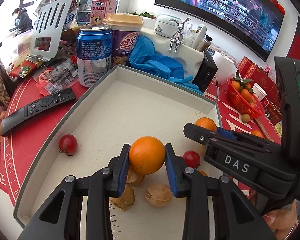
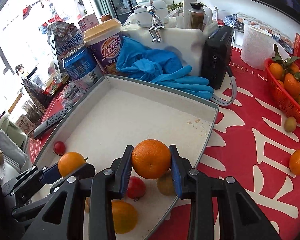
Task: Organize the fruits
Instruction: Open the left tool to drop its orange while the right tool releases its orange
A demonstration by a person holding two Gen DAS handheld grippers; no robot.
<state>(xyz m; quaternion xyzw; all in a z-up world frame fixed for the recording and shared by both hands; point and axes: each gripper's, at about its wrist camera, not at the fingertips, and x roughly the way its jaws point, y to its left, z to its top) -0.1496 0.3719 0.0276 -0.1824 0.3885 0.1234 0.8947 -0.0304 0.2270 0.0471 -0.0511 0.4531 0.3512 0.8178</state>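
Note:
My left gripper is shut on a smooth orange and holds it above the white tray. My right gripper is shut on a dimpled orange over the tray's near right part. In the tray lie cherry tomatoes, husked physalis and another orange. The right gripper shows in the left wrist view with its orange. The left gripper with its orange shows in the right wrist view.
A red basket of mandarins stands at the right. A loose mandarin and a small yellow-green fruit lie on the red cloth. A remote, blue can, purple cup, blue gloves and black radio crowd the tray's far sides.

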